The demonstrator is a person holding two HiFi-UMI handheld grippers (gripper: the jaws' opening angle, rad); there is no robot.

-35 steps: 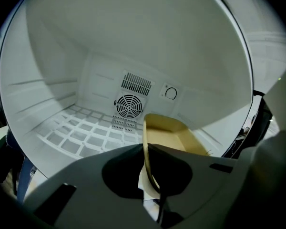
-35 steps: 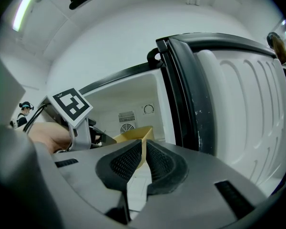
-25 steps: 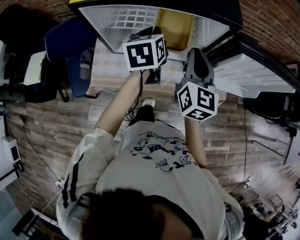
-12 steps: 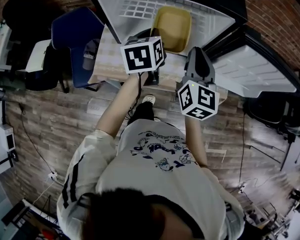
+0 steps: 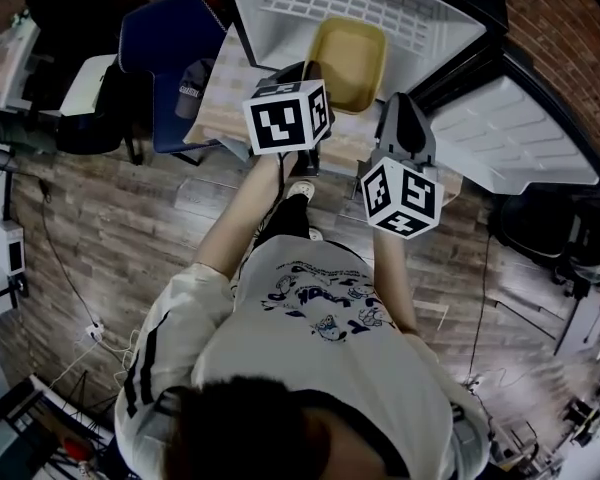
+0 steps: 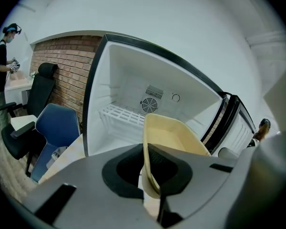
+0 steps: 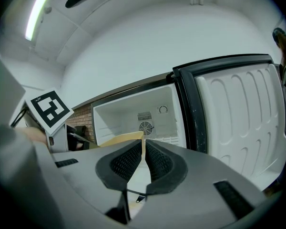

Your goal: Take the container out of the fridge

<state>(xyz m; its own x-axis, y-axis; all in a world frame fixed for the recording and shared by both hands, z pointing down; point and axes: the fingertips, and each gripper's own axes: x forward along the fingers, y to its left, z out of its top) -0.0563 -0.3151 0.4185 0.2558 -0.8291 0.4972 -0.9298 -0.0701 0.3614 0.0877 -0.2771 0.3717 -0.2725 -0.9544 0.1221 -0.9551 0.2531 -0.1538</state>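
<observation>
Clamping the container [image 5: 351, 60] rim, left gripper [image 6: 151, 170] and right gripper [image 7: 143, 150] hold it upper centre, seemingly only partly clear of the fridge [image 5: 432, 30].

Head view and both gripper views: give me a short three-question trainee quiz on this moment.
1. True or false: the fridge door stands open.
2. How many grippers are shut on the rim of the yellow container? A) none B) one C) two
3. Fill in: in the head view, the chair left of the fridge is ___ in colour.

Key:
1. True.
2. C. The left gripper and the right gripper each clamp the rim.
3. Blue.
</observation>
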